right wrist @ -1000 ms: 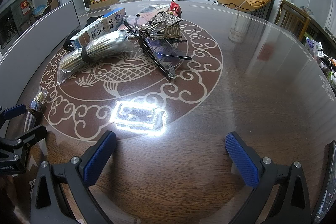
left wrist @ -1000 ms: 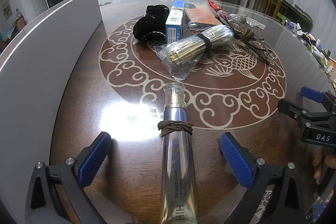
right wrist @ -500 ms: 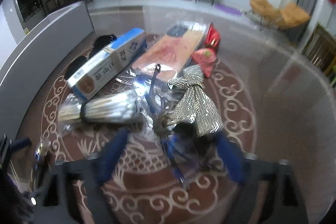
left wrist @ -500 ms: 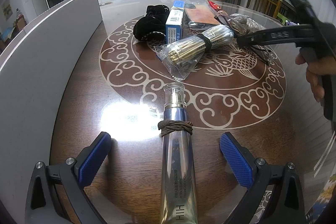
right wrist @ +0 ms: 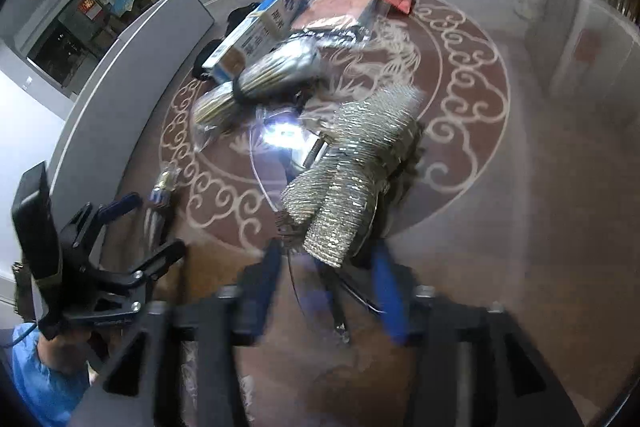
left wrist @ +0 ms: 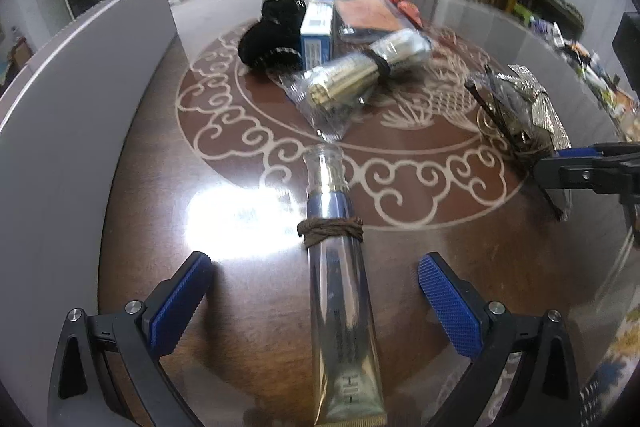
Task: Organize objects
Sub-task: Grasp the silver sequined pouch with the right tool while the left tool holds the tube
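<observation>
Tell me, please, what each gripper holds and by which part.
Right gripper: sequined bundle by its near end, fingers having just closed around it. Left gripper: nothing; open.

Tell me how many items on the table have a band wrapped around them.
2 that I can see. The silver tube between the open left tongs has a brown band; the bagged stick bundle, mid-table beside the blue box, has a black one. Others in the clutter may be hidden.

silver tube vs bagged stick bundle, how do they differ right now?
The silver tube lies bare between the open left gripper fingers; the stick bundle sits further off, wrapped in clear plastic. The tube is smooth, reflective and points away from the camera; the bundle is pale sticks lying diagonally. Both rest on the table with a dark band around the middle.
</observation>
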Demonstrator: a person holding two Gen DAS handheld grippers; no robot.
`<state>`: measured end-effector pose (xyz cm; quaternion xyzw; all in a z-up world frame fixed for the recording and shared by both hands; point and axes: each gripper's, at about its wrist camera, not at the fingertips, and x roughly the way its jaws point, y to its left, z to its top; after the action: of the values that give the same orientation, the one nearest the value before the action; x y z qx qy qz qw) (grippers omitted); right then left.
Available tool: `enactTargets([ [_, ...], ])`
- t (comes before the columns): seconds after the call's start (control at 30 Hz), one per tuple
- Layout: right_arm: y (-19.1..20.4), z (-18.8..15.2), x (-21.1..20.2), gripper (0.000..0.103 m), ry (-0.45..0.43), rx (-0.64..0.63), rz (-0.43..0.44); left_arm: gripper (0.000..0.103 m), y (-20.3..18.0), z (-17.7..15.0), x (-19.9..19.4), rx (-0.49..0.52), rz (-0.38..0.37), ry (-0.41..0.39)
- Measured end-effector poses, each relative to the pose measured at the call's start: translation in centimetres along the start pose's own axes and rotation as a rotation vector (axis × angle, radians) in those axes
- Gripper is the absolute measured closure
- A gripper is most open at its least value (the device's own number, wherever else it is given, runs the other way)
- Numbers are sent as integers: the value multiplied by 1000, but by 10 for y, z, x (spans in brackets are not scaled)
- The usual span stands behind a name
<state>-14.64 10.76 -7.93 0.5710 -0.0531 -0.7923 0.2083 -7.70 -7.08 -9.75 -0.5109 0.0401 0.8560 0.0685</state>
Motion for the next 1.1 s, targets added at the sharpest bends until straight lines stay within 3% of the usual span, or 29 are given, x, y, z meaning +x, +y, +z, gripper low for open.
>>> enactTargets([
  [0.1, 1, 4, -2, 43, 44, 72, 137, 0, -1, 3, 0, -4, 2, 42],
  [0.2, 3, 15, -20, 42, -83, 79, 164, 0, -2, 5, 1, -5, 2, 41],
  [0.27, -10, 21, -30, 41, -166, 158, 236, 0, 0, 8, 3, -4, 1, 44],
  [0.3, -13, 21, -31, 41, -161, 178, 232, 0, 0, 8, 3, -1, -1, 46],
  [0.4, -9, 17, -29, 41, -115, 148, 44, 0, 1, 8, 2, 16, -9, 48],
  [0.47, -15, 20, -28, 41, -102, 189, 32, 0, -1, 8, 2, 22, -12, 35],
  [0.53, -27, 18, -23, 40, -111, 267, 57, 8, -2, 5, -1, 34, -18, -14],
  [0.6, -23, 25, -17, 36, -128, 277, 20, 39, -4, 3, -6, 44, -26, -72],
  [0.63, -20, 32, -12, 36, -134, 268, 2, 48, -5, 3, -9, 47, -30, -91],
  [0.67, -19, 37, -6, 36, -128, 262, -8, 70, -5, 4, -10, 49, -36, -101],
  [0.7, -18, 40, 0, 38, -130, 267, 11, 75, -4, 5, -11, 47, -48, -108],
  [0.73, -20, 39, 0, 40, -138, 284, 26, 75, 1, 4, -11, 23, -84, -113],
  [0.77, -20, 37, -3, 54, -142, 285, 32, 75, 5, 3, -13, -1, -115, -122],
  [0.8, -18, 34, -9, 82, -152, 270, 10, 75, 10, 0, -16, -26, -148, -140],
  [1.1, -25, -6, -67, 84, -225, 198, 35, 75, 18, -31, -84, -99, -232, -350],
])
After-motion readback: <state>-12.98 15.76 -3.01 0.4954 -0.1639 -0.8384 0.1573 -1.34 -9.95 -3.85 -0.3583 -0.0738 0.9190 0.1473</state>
